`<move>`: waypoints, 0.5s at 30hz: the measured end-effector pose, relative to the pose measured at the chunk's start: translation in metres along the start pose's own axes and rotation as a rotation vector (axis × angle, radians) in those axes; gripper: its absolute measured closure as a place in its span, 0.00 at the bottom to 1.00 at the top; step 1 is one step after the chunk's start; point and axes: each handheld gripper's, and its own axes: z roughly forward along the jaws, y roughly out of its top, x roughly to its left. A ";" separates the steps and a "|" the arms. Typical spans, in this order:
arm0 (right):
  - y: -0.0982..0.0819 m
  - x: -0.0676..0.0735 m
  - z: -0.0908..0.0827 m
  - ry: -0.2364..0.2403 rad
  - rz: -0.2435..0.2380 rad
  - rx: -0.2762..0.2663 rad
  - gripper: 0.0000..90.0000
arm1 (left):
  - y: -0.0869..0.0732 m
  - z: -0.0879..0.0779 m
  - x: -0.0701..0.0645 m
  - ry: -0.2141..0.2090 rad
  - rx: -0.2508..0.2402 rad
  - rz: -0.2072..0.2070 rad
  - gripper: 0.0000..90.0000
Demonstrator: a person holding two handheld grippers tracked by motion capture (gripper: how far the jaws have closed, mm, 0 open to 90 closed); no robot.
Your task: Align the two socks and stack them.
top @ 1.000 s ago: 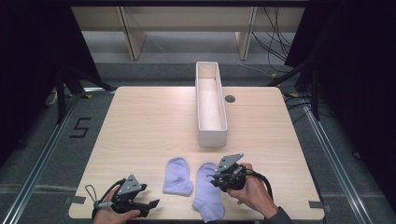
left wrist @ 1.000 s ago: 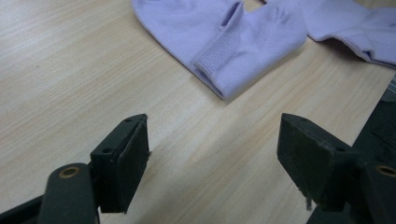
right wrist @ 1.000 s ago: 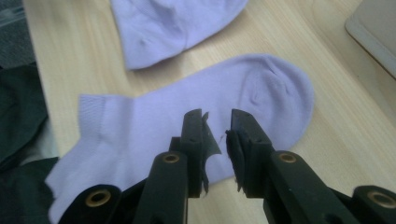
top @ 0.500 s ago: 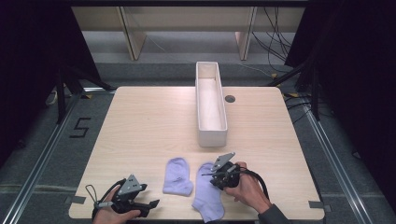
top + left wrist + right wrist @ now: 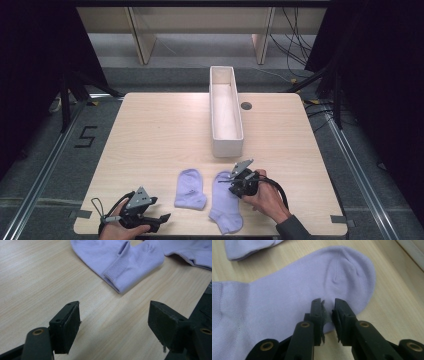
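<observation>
Pinching a lilac sock [image 5: 294,292] near its toe edge
The right gripper [image 5: 328,312], jaws nearly closed on a fold of fabric, works just in front of the white bin [image 5: 226,112]; soft, light cloth will likely drape, so grip a bunched fold. The left gripper [image 5: 113,325] rests open.

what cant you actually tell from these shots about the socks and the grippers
- Right gripper, right gripper view: jaws nearly together at the right sock's edge; whether the pads pinch fabric is unclear.
- Left sock, left gripper view: cut off by the top edge.
- White bin, high view: near wall hides part of its floor.
- Left gripper, high view: too small.
</observation>
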 end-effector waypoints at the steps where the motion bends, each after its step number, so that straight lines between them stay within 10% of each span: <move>1: 0.000 0.000 0.000 0.000 0.000 0.000 0.86 | 0.000 0.000 0.000 0.000 0.000 0.000 0.28; 15: 0.000 -0.004 0.000 0.009 -0.011 0.014 0.96 | 0.000 0.001 0.000 -0.001 -0.006 -0.009 0.28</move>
